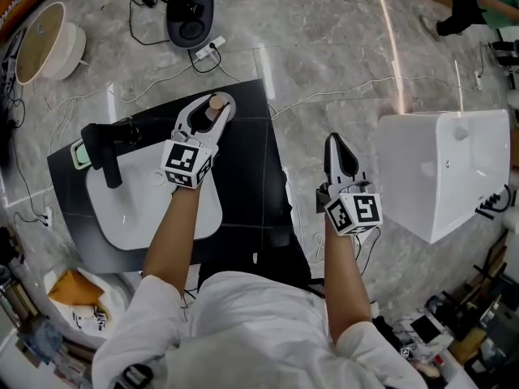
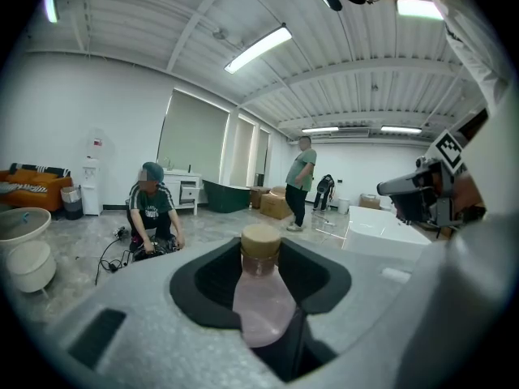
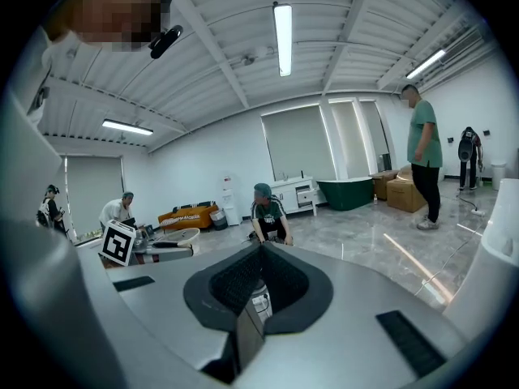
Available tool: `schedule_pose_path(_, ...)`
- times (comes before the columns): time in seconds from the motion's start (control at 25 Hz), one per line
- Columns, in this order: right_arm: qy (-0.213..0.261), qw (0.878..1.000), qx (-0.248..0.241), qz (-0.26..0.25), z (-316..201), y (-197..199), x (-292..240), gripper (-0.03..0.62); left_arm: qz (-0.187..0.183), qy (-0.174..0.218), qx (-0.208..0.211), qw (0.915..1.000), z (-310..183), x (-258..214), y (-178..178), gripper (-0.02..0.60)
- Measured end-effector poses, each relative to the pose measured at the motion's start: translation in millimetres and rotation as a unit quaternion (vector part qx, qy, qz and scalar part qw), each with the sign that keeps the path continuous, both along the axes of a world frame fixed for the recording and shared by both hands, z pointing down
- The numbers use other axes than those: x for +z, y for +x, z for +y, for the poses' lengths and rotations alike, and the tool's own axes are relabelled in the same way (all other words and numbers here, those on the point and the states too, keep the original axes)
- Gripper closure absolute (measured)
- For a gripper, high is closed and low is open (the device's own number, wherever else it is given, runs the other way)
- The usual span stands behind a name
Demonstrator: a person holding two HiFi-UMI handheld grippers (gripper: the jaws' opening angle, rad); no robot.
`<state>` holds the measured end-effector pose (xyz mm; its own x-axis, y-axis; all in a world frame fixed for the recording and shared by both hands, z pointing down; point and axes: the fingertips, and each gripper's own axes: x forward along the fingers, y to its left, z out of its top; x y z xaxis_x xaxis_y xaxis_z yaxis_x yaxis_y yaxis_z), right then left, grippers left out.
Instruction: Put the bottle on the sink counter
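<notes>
A pink bottle (image 1: 213,111) with a cork cap is held in my left gripper (image 1: 212,108), whose jaws are shut on its body. It hangs over the far part of the black sink counter (image 1: 247,160), just beyond the white basin (image 1: 134,213) and to the right of the black faucet (image 1: 105,148). In the left gripper view the bottle (image 2: 261,302) stands upright between the jaws of the left gripper (image 2: 261,258), cap uppermost. My right gripper (image 1: 335,144) is off the counter's right side, above the floor, shut with nothing in it; the right gripper view shows that gripper (image 3: 259,251) with its jaws together.
A large white fixture (image 1: 446,173) stands at the right. At the top left is a round basin (image 1: 45,43), and at the top centre a black device (image 1: 190,14) with cables across the marble floor. A crouching person (image 2: 151,213) and a standing person (image 2: 300,181) are farther off in the room.
</notes>
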<state>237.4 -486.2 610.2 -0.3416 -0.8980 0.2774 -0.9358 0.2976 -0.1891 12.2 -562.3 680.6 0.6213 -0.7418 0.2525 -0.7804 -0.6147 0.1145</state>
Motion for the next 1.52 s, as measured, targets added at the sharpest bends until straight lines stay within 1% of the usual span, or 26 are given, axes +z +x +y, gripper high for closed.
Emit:
schedule_pose_path(0.16, -0.004, 1.0, 0.007, -0.005, 0, 8, 2, 0.579, -0.002, 0.001, 0.001, 1.0, 0, 1, 3, 0.431)
schedule_pose_path(0.44, -0.006, 1.0, 0.006, -0.004, 1, 9, 6, 0.579, 0.007, 0.005, -0.003, 1.0, 1, 3, 2, 0.431)
schedule_pose_path(0.64, -0.007, 1.0, 0.005, -0.006, -1, 9, 7, 0.579, 0.013, 0.016, -0.007, 0.9998, 3, 2, 2, 0.431)
schedule_pose_path(0.84, -0.008, 1.0, 0.007, -0.009, 0, 8, 7, 0.579, 0.009, 0.024, -0.01, 0.9996, 3, 3, 2, 0.43)
schedule_pose_path(1.0, -0.005, 1.0, 0.017, -0.012, 1, 11, 3, 0.579, 0.005, 0.023, -0.013, 0.9996, 4, 4, -2, 0.403)
schedule_pose_path(1.08, -0.002, 1.0, 0.019, -0.013, 1, 12, 0, 0.579, 0.004, 0.026, -0.012, 0.9996, 5, 1, -4, 0.393)
schedule_pose_path(1.2, 0.006, 1.0, 0.019, -0.014, 1, 10, -6, 0.579, -0.001, 0.037, -0.01, 0.9993, 7, -10, -9, 0.393)
schedule_pose_path(1.32, 0.014, 1.0, 0.013, -0.015, 3, 3, -13, 0.579, -0.003, 0.039, -0.011, 0.9992, 12, -19, -15, 0.393)
schedule_pose_path(1.52, 0.021, 1.0, 0.002, -0.012, 17, -16, -27, 0.579, 0.003, 0.045, -0.023, 0.9987, 33, -43, -39, 0.407)
